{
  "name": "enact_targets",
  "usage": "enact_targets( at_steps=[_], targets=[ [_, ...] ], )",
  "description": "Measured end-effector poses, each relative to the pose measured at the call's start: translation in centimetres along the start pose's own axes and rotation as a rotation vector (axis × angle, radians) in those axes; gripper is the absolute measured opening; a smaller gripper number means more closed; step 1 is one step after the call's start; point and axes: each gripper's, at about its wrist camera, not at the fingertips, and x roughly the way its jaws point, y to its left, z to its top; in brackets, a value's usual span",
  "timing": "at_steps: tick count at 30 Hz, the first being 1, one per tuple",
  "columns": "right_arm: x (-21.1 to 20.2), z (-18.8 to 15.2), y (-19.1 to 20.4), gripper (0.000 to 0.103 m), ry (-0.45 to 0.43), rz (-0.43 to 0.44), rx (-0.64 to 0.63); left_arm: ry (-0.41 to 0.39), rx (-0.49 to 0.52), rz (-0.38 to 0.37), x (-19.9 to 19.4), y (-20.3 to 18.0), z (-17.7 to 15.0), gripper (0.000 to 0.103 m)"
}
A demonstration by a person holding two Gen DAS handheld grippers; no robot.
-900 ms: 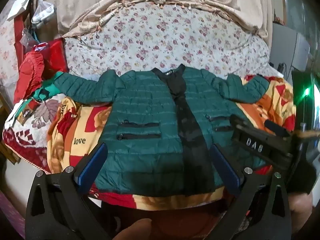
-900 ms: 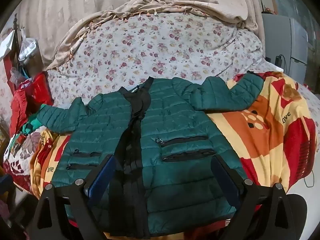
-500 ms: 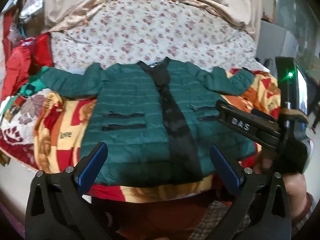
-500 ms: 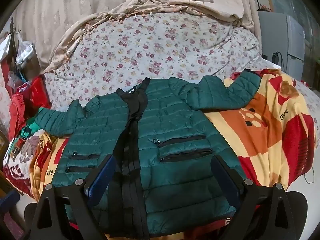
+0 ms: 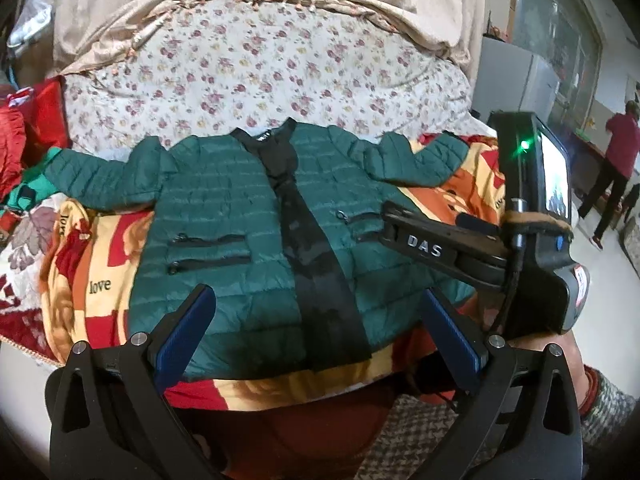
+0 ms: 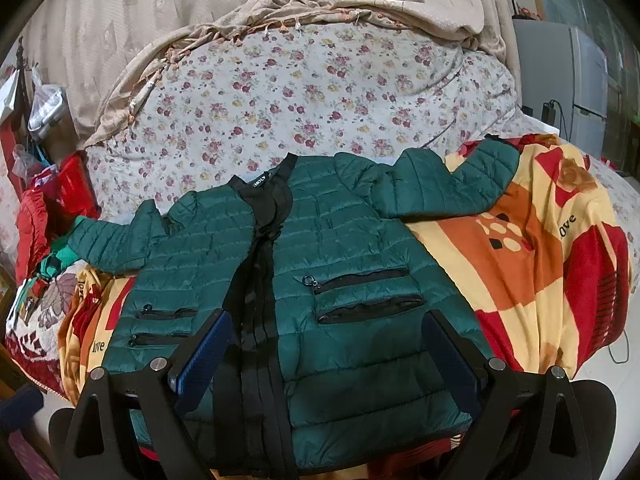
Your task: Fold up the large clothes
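A dark green quilted jacket point(image 5: 224, 216) with a black front placket lies flat and face up on the bed, both sleeves spread out to the sides; it also shows in the right wrist view point(image 6: 344, 248). My left gripper point(image 5: 316, 332) is open and empty, held above the jacket's hem. My right gripper point(image 6: 324, 356) is open and empty over the lower front of the jacket. The right gripper's body also shows in the left wrist view point(image 5: 472, 248), at the jacket's right side.
The jacket rests on a red, orange and yellow blanket point(image 6: 532, 264) over a floral bedspread point(image 6: 304, 96). Red clothes point(image 5: 24, 136) are piled at the left. A white appliance point(image 6: 568, 68) stands at the right. A person point(image 5: 616, 168) stands far right.
The left wrist view has drifted and tilted slightly; the right gripper now sits higher in it. The right wrist view has pulled back a little. The jacket has not moved.
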Motion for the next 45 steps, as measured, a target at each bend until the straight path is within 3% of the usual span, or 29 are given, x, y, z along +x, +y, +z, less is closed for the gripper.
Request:
enact_targets(
  at_steps=[7, 22, 30, 38, 45],
  targets=[
    [0.0, 0.1, -0.2, 0.095, -0.001, 0.001, 0.005, 0.013, -0.027, 0.037, 0.2, 1.0, 0.1, 0.102],
    [-2.1, 0.8, 0.4, 0.095, -0.070, -0.006, 0.001, -0.065, -0.068, 0.073, -2.0, 1.6, 0.7, 0.102],
    [-2.4, 1.1, 0.6, 0.095, -0.090, 0.013, -0.007, -0.148, -0.103, 0.174, -3.6, 2.4, 1.5, 0.102],
    [-1.7, 0.5, -0.6, 0.095, -0.091, -0.006, 0.017, -0.075, -0.099, 0.188, -1.3, 1.9, 1.3, 0.102],
    [-1.6, 0.4, -0.7, 0.095, -0.086, 0.000, 0.021, -0.076, -0.105, 0.197, -1.4, 1.8, 0.9, 0.102]
  ],
)
